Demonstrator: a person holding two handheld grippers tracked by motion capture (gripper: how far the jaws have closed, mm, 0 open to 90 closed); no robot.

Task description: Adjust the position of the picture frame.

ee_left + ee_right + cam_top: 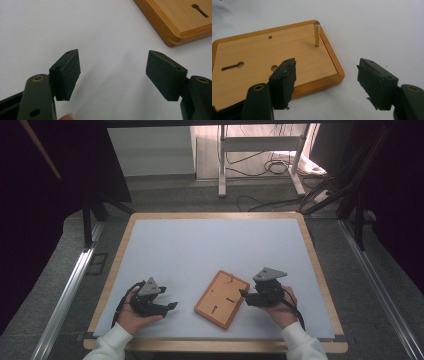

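While the flat rectangular orange-brown wooden board (222, 298) with a thin upright peg (316, 34) lies on the white table (210, 245) between both hands, the right gripper (246, 296) hovers beside its edge, jaws spread, pinching nothing; the left gripper (172, 306) rests apart, jaws also spread

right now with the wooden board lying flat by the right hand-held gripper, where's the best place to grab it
Probably the raised rim of the wooden board at the corner nearest the right hand-held gripper, coming in low from that side. The board lies flat on the white table, so only its edges offer a bite, and the open jaws already straddle that corner. Stay clear of the upright peg near the far corner.
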